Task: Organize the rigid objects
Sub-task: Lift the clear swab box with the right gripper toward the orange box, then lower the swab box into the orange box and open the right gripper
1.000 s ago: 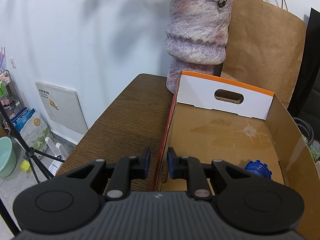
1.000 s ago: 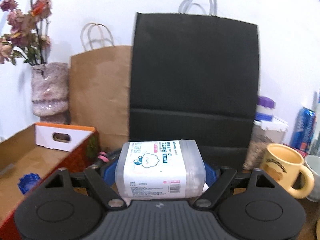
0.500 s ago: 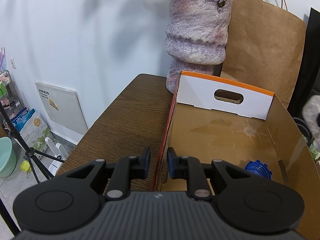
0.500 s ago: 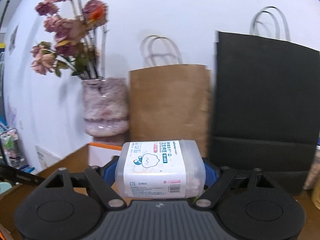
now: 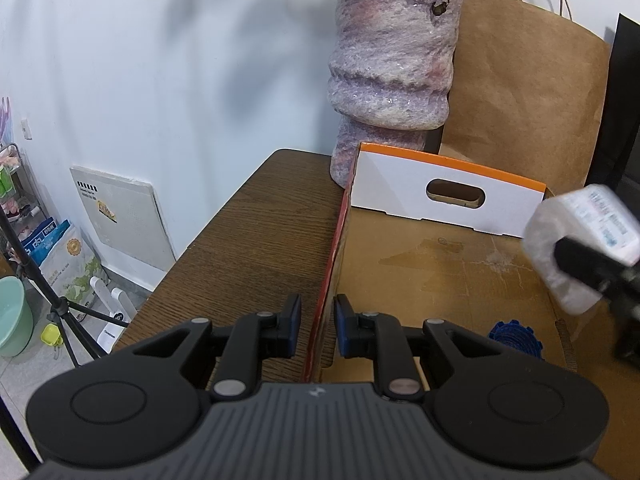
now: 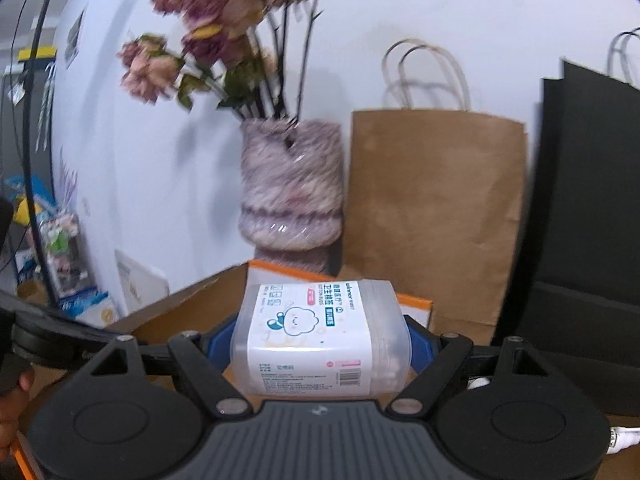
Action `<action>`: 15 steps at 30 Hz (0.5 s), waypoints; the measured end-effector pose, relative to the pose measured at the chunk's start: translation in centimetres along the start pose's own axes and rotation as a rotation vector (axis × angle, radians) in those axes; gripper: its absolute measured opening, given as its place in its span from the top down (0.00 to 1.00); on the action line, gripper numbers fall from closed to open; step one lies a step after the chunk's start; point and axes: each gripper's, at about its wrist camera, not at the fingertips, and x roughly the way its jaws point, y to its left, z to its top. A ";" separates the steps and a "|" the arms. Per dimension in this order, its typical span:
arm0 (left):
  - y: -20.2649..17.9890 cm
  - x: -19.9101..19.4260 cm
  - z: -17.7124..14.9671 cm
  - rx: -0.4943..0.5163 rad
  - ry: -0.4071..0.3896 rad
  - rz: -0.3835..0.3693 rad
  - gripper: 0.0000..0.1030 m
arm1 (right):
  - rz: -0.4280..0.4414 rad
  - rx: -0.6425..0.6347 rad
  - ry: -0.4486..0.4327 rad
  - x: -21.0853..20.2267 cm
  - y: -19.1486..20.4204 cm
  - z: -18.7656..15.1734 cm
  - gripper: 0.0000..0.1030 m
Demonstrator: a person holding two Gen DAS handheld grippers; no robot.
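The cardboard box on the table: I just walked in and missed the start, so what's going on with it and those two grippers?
A person is tidying items into the cardboard box using two handheld grippers. The left gripper straddles the box's near left wall with its fingers nearly shut, apparently steadying it. The right gripper is clamped on a clear tub with a printed label, held in the air over the box's right side. A blue cap already lies inside the box. A vase and a brown paper bag stand behind it.
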 end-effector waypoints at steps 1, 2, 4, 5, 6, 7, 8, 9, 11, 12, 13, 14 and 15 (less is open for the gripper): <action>-0.1 -0.1 0.0 0.004 -0.004 0.001 0.82 | 0.004 -0.004 0.009 0.2 0.2 -0.1 0.21; -0.2 -0.1 -0.1 0.007 -0.008 0.003 0.82 | 0.005 -0.019 0.021 0.4 0.5 -0.2 0.21; -0.2 -0.1 -0.1 0.005 -0.008 0.002 0.82 | 0.008 -0.036 0.020 0.4 0.8 -0.3 0.21; -0.2 -0.1 0.0 0.005 -0.008 0.002 0.82 | 0.013 -0.040 0.019 0.3 0.9 -0.4 0.21; -0.2 -0.1 0.0 0.006 -0.008 0.002 0.82 | 0.014 -0.042 0.023 0.4 0.9 -0.4 0.21; -0.2 -0.1 -0.1 0.006 -0.009 0.002 0.82 | 0.013 -0.041 0.025 0.4 0.9 -0.4 0.21; -0.2 -0.2 -0.1 0.006 -0.009 0.002 0.82 | 0.014 -0.039 0.025 0.4 0.8 -0.4 0.21; -0.2 -0.2 -0.1 0.005 -0.009 0.001 0.82 | 0.016 -0.038 0.026 0.4 0.8 -0.4 0.21; -0.2 -0.2 -0.1 0.006 -0.009 0.002 0.82 | 0.019 -0.038 0.033 0.5 0.8 -0.4 0.21; -0.2 -0.2 -0.1 0.006 -0.009 0.002 0.82 | 0.020 -0.038 0.034 0.5 0.8 -0.4 0.21; -0.2 -0.2 -0.1 0.006 -0.009 0.003 0.82 | 0.020 -0.038 0.035 0.5 0.7 -0.4 0.21; -0.2 -0.2 -0.1 0.006 -0.008 0.004 0.82 | 0.021 -0.038 0.037 0.5 0.7 -0.4 0.21; -0.2 -0.2 -0.1 0.007 -0.007 0.006 0.82 | 0.023 -0.037 0.040 0.5 0.7 -0.4 0.21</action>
